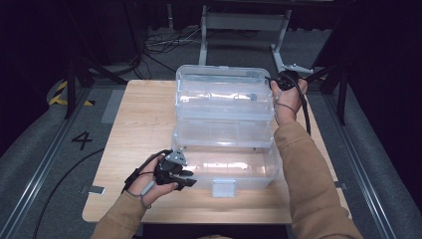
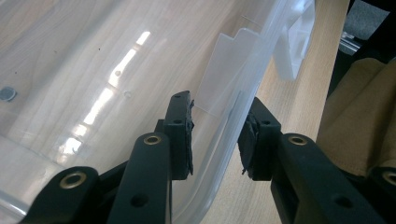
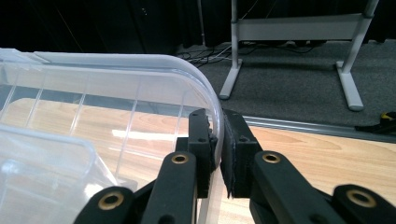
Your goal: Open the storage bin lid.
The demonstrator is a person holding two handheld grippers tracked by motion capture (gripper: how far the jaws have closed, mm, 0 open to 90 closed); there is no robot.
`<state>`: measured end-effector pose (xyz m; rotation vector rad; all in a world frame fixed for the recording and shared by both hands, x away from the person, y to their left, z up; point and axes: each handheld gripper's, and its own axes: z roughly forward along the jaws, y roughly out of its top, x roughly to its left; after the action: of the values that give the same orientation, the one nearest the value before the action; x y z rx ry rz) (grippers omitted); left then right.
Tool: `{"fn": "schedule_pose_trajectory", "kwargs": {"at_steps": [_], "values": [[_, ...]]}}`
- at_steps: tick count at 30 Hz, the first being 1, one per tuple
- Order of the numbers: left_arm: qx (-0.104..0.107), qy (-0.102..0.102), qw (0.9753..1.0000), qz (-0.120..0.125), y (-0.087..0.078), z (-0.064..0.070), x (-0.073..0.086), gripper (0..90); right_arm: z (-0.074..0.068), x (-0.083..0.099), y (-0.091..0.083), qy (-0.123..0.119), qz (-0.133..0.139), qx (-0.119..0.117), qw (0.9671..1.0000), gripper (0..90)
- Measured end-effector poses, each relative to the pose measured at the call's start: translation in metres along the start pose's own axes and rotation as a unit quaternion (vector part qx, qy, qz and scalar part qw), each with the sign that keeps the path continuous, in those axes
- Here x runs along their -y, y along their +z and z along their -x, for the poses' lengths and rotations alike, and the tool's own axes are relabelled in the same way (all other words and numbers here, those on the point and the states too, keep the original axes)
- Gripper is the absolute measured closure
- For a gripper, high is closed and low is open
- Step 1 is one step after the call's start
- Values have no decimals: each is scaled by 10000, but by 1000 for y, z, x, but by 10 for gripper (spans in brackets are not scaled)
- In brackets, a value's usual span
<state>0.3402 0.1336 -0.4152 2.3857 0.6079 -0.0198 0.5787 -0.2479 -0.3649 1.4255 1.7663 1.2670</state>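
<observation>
A clear plastic storage box (image 1: 259,172) stands on the wooden table (image 1: 144,124), with its clear lid (image 1: 224,92) lifted toward the back. My right gripper (image 1: 279,82) is at the lid's far right corner. In the right gripper view the right gripper (image 3: 215,116) is shut on the lid's curved rim (image 3: 140,60). My left gripper (image 1: 186,180) is at the box's front left corner. In the left gripper view the left gripper (image 2: 219,105) is open, one jaw inside and one outside the box's front wall (image 2: 224,140).
A white latch (image 1: 224,188) hangs at the middle of the box's front wall; the left gripper view shows the latch (image 2: 292,46) too. A grey metal stand (image 1: 244,22) and loose cables (image 1: 164,42) are on the floor beyond the table. Bare tabletop lies left of the box.
</observation>
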Motion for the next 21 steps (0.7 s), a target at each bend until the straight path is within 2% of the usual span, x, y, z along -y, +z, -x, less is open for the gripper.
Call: {"fn": "schedule_pose_trajectory", "kwargs": {"at_steps": [21], "values": [[6, 7, 10000, 0, 0, 0, 0, 679, 9, 9, 15, 256, -238, -108, 9993, 824]]}}
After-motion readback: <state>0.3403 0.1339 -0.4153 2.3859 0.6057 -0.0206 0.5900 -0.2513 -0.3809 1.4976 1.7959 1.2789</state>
